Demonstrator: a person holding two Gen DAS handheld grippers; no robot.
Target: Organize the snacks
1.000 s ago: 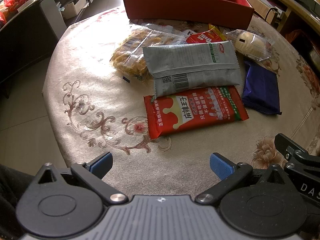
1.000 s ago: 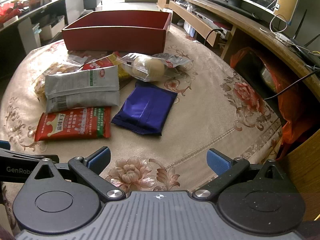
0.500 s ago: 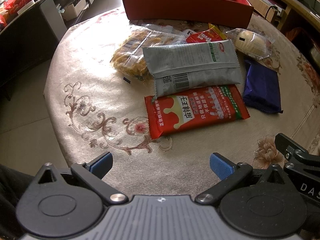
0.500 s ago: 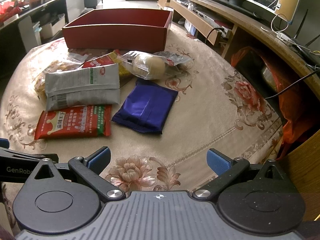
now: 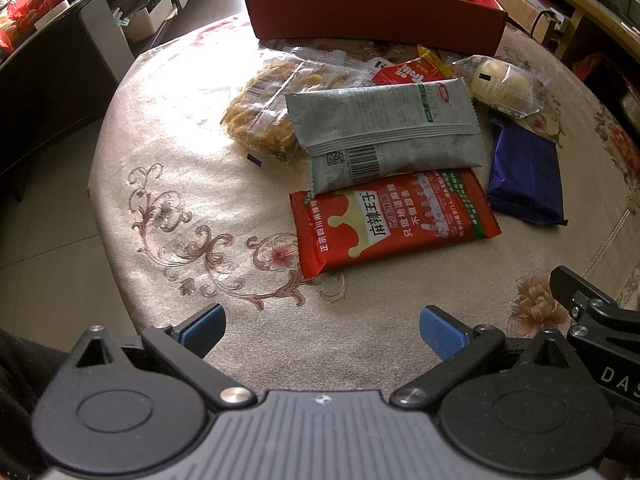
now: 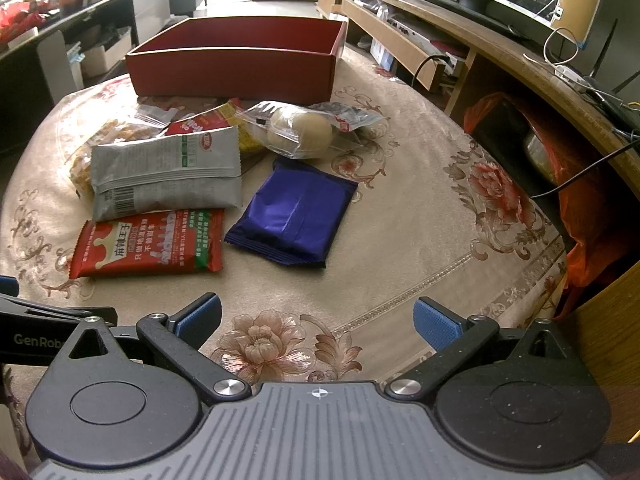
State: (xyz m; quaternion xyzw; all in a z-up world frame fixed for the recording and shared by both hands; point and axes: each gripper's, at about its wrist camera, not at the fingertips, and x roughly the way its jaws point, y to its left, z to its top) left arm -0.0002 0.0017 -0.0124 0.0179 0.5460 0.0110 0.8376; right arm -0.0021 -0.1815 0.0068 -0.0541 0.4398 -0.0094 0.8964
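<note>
Snack packets lie in a loose pile on a round table with a floral cloth (image 5: pixel 192 168). A red packet with white print (image 5: pixel 394 222) is nearest, and a grey foil packet (image 5: pixel 384 134) partly overlaps it. To the right lies a dark blue packet (image 6: pixel 294 214). A clear bag with a pale bun (image 6: pixel 300 128) and a clear bag of golden fried pieces (image 5: pixel 268 108) sit further back. A small red and yellow packet (image 5: pixel 412 72) peeks out behind the grey one. An open red box (image 6: pixel 236 66) stands at the far edge. My left gripper (image 5: pixel 322 330) and right gripper (image 6: pixel 316 320) are open, short of the snacks, holding nothing.
A wooden TV bench (image 6: pixel 500 44) with cables runs along the right. An orange plastic bag (image 6: pixel 588 216) hangs off the table's right edge. Dark cabinets and boxes (image 5: pixel 52 52) line the left, across tiled floor. My right gripper's body (image 5: pixel 592 316) shows at the left view's lower right.
Both grippers have drifted slightly; the snacks sit a touch lower in the views. No packet has moved, and both grippers stay open.
</note>
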